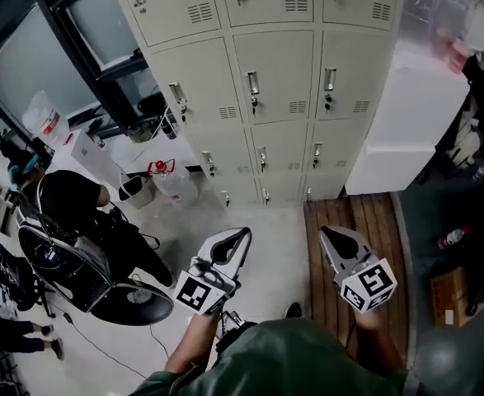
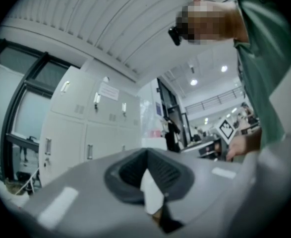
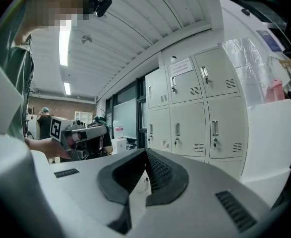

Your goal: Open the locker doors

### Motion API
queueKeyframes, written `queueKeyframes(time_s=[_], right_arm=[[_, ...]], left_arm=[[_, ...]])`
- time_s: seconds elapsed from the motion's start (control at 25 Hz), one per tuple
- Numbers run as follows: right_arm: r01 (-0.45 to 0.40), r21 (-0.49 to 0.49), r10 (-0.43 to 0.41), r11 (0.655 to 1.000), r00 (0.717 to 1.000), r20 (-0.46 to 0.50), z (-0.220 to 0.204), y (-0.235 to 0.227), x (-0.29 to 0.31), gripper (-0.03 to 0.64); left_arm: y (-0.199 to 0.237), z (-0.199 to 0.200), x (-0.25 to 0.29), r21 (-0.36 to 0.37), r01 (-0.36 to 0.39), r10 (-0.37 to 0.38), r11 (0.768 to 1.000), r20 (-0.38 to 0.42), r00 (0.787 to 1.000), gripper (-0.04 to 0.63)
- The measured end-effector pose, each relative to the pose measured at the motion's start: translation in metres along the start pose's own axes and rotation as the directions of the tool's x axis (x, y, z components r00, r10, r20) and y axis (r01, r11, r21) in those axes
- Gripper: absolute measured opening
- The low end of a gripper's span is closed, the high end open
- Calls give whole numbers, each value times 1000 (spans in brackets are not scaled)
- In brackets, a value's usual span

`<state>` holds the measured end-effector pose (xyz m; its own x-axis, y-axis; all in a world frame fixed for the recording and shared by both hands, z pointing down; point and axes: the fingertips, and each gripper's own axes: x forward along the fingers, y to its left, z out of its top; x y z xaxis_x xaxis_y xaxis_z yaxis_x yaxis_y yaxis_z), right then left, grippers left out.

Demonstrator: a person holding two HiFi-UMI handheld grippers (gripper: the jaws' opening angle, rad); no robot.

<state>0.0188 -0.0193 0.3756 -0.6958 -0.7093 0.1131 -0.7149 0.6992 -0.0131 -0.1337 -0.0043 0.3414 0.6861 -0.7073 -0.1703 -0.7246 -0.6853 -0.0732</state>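
step: reaching lockers point(image 1: 284, 130) | left hand-held gripper point(image 1: 243, 233), right hand-held gripper point(image 1: 325, 232): clenched, empty | jaws to be opened before a handle point(image 1: 252, 82) is gripped (all seemingly shut)

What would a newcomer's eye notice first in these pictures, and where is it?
The pale grid of lockers fills the upper middle of the head view, every visible door closed. Below it, the left gripper and right gripper point toward it, jaws together, both empty.
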Motion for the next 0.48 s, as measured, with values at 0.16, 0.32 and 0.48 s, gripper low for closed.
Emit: queueKeyframes(time_s=[0.16, 0.32, 0.48], right_arm=[[-11, 6, 11, 1000, 1000, 1, -3, -35, 15, 3], [-7, 37, 7, 999, 1000, -9, -8, -55, 31, 3], [27, 34, -26, 999, 999, -24, -8, -78, 54, 3]], left_arm=[[12, -5, 30, -1, -25, 25, 1000, -6, 1000, 0], [25, -4, 53, 13, 3, -3, 1000, -24, 1000, 0], [53, -20, 74, -13, 26, -26, 1000, -7, 1000, 0]])
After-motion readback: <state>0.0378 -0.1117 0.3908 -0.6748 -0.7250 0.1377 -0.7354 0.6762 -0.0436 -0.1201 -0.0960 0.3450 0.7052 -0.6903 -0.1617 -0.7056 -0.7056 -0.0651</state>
